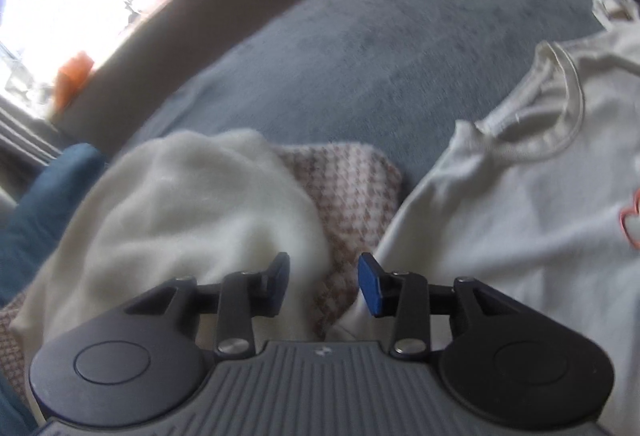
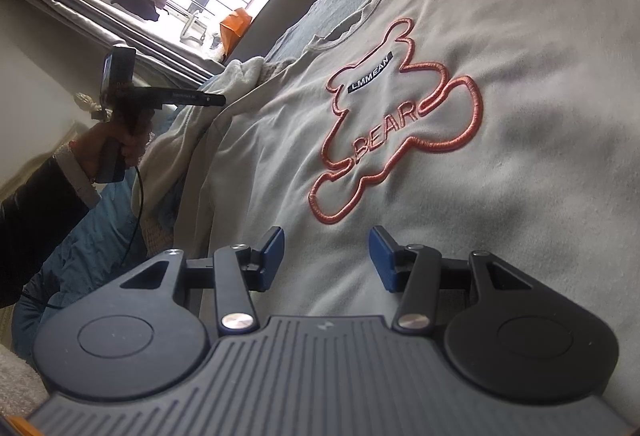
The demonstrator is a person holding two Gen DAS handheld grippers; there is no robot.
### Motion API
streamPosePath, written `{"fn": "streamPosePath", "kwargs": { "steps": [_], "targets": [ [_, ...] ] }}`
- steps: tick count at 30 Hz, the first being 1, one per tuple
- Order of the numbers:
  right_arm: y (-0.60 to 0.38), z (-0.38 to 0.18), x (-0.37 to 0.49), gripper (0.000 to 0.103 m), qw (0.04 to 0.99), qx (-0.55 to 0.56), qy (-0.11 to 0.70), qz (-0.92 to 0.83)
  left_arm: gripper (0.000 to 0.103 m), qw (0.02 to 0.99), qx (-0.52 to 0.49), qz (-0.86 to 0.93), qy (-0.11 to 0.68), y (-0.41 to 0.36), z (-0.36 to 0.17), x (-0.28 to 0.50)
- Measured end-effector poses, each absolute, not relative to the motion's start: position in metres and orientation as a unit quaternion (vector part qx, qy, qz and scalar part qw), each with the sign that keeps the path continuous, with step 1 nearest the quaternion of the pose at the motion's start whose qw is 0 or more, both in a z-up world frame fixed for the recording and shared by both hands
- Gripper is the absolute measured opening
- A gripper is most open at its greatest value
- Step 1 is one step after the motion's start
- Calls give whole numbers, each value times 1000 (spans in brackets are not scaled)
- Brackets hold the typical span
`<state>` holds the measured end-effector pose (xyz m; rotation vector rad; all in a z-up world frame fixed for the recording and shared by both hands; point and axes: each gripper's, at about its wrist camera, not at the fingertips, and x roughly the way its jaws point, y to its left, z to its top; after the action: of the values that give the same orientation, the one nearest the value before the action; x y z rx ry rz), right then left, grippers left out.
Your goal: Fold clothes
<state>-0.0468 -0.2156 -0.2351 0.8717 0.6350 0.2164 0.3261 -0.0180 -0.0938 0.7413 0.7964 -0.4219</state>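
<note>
1. Hovering over the cream sweatshirt (image 2: 460, 83) spread on the grey bed (image 1: 360, 47), right gripper (image 2: 326, 256) has fingers apart, empty.
2. Left gripper (image 1: 324, 286) is spread too, above a fluffy white garment (image 1: 180, 203).

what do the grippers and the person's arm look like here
Both the left gripper and right gripper have black linkage arms with silver pivot screws, blue finger pads and a ribbed grey base. A black cable hangs from the left one. The sleeve is dark with a white cuff.
</note>
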Motion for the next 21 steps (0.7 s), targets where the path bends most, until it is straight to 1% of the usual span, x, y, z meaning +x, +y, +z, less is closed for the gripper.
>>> {"fn": "streamPosePath", "kwargs": {
  "steps": [1, 3, 5, 12, 16, 18, 20, 21],
  "targets": [
    [-216, -235, -47, 47, 852, 415, 301, 103, 53, 845, 355, -193, 350, -23, -89, 323],
    [-216, -236, -47, 47, 852, 416, 300, 104, 54, 860, 364, -204, 295, -35, -82, 307],
    [-216, -236, -47, 47, 853, 414, 299, 106, 55, 870, 346, -234, 264, -45, -79, 289],
    [-214, -228, -50, 43, 863, 387, 310, 101, 55, 854, 254, -323, 320, -68, -142, 263],
    [-211, -205, -56, 44, 864, 391, 315, 47, 54, 856, 217, -329, 335, -68, -181, 269],
    [-207, -186, -64, 43, 866, 391, 310, 14, 58, 862, 189, -328, 337, -63, -194, 276],
    [-204, -161, -72, 40, 875, 373, 309, -20, 65, 869, 151, -328, 338, -54, -197, 280],
    [-202, -147, -75, 40, 879, 361, 309, -39, 67, 872, 135, -327, 339, -49, -198, 280]
  ]
}}
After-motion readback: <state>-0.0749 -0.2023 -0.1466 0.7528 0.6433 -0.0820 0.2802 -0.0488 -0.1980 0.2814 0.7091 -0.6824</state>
